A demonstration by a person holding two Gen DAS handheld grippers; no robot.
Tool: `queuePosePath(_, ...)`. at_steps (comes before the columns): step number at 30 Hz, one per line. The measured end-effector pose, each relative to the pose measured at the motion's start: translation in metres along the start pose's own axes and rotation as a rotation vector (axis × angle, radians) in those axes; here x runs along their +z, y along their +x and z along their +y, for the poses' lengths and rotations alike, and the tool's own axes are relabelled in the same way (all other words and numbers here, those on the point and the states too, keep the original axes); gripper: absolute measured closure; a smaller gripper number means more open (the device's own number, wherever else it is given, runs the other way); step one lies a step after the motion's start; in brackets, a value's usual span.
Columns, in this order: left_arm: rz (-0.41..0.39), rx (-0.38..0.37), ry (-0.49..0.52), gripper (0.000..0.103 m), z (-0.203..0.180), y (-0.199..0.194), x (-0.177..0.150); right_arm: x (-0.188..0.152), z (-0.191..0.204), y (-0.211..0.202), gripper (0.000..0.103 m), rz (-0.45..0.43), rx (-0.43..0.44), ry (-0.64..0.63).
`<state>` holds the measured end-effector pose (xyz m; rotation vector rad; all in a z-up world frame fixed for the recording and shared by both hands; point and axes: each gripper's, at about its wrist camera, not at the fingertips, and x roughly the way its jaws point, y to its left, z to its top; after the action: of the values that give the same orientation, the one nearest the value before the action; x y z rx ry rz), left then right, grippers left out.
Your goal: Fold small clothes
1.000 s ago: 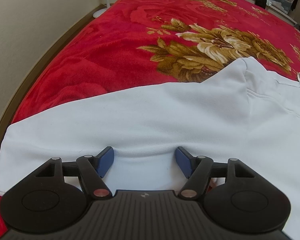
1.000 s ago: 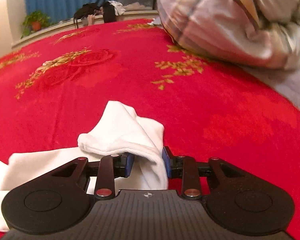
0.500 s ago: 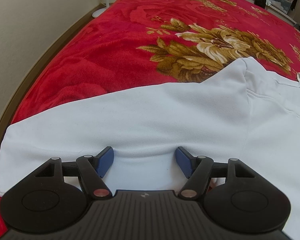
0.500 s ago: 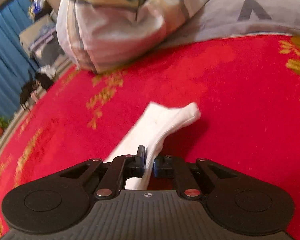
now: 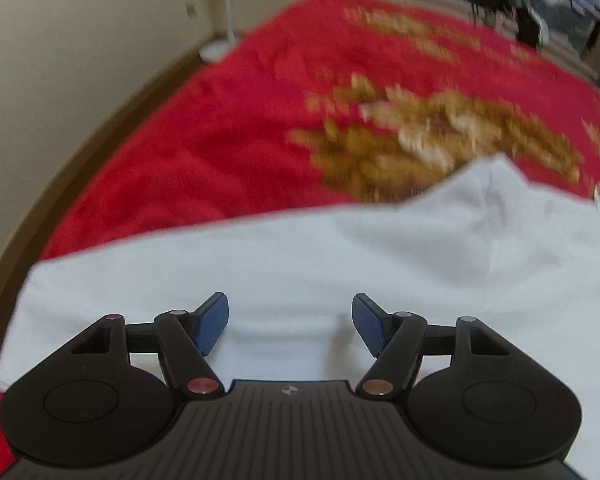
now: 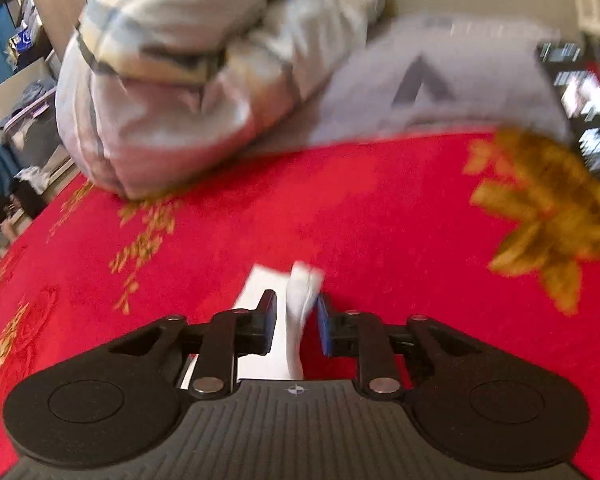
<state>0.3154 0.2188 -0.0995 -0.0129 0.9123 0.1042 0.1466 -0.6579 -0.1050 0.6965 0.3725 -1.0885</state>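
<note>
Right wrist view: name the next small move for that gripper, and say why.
Probably let the jaws finish opening, then draw the right gripper back. The white cotton garment's fold is between the opening jaws with gaps at both pads, lying on the red floral blanket, so it looks released.

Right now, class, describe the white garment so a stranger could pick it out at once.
Start at the red floral blanket covering the bed. Spread flat along its near edge lies the white garment, a seam running across it. It is the only plain, pale, flat cloth; the bedding heaped elsewhere is striped.
</note>
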Motion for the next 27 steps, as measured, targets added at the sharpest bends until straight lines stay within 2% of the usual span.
queuePosePath(3,-0.089,-0.046,-0.075,0.029,0.0,-0.019,0.005,-0.005,0.03,-0.033,0.078,-0.054,0.115,-0.087)
queuePosePath(6,-0.163,-0.101,-0.094,0.03,-0.01,-0.03,0.008,-0.024,0.075,-0.067,0.078,-0.026,0.366,-0.239)
queuePosePath(10,-0.217,-0.189,-0.064,0.035,-0.037,-0.028,0.007,-0.078,0.137,-0.116,0.076,0.075,0.689,-0.494)
queuePosePath(13,-0.219,-0.243,-0.028,0.035,-0.06,-0.015,0.011,-0.125,0.176,-0.137,0.07,0.204,0.82,-0.59)
queuePosePath(15,-0.219,-0.259,-0.007,0.034,-0.075,-0.005,0.015,-0.156,0.203,-0.143,0.065,0.278,0.858,-0.638)
queuePosePath(17,-0.211,-0.255,0.003,0.034,-0.088,0.009,0.021,-0.187,0.23,-0.147,0.063,0.309,0.853,-0.691)
queuePosePath(18,-0.211,-0.259,-0.002,0.034,-0.092,0.017,0.025,-0.198,0.241,-0.145,0.059,0.337,0.852,-0.702)
queuePosePath(20,-0.196,-0.264,-0.015,0.034,-0.098,0.034,0.03,-0.221,0.267,-0.139,0.058,0.414,0.845,-0.728)
queuePosePath(23,-0.188,-0.257,-0.012,0.035,-0.099,0.056,0.037,-0.248,0.295,-0.133,0.058,0.416,0.751,-0.832)
queuePosePath(24,-0.181,-0.254,-0.005,0.053,-0.1,0.063,0.039,-0.254,0.299,-0.13,0.058,0.423,0.736,-0.85)
queuePosePath(25,-0.17,-0.26,0.004,0.074,-0.099,0.069,0.04,-0.257,0.305,-0.127,0.059,0.425,0.732,-0.858)
queuePosePath(26,-0.138,-0.281,0.018,0.098,-0.099,0.078,0.043,-0.258,0.309,-0.124,0.065,0.413,0.729,-0.862)
queuePosePath(27,-0.128,-0.282,0.021,0.099,-0.098,0.083,0.045,-0.26,0.314,-0.125,0.092,0.401,0.739,-0.868)
